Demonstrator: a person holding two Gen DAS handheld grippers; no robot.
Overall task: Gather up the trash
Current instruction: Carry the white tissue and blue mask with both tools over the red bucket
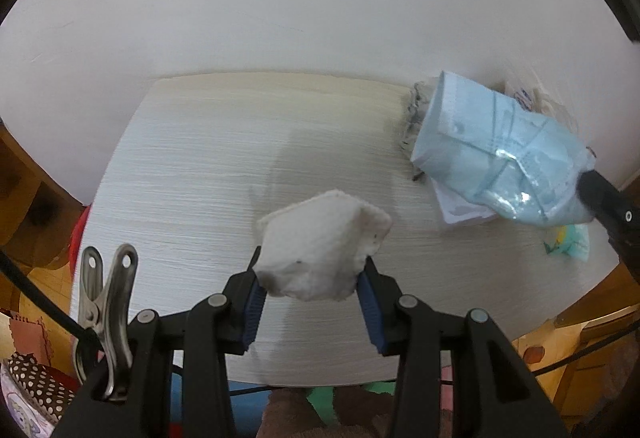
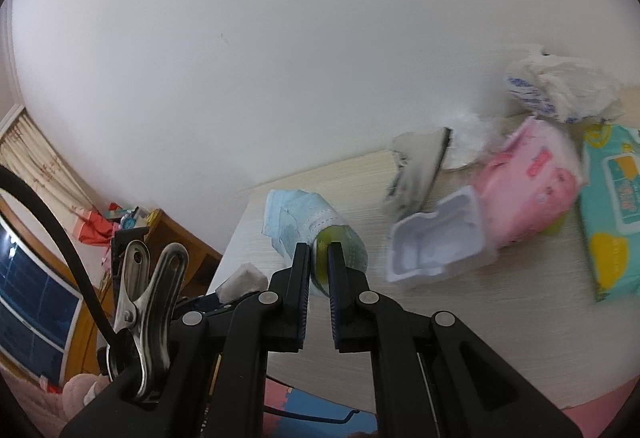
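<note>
The left gripper [image 1: 312,274] is pinching a white pad [image 1: 320,246] between partly closed jaws, above the table [image 1: 200,166]. The right gripper [image 2: 319,258] is clamping a blue mask [image 2: 308,222] in nearly closed jaws, over the table's left part. Toward the table's right are lying a white tray [image 2: 436,242], a pink pack [image 2: 532,178], a green pack [image 2: 612,206] and a crumpled bag [image 2: 560,86].

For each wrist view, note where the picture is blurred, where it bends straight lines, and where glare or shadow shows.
Left wrist view: the white pad casts a soft shadow on the table, whose far edge bows; glare glints on the blue mask packet. Right wrist view: the pink wipes pack and white plastic tray are smeared by motion blur, while the right gripper stays sharp.
</note>
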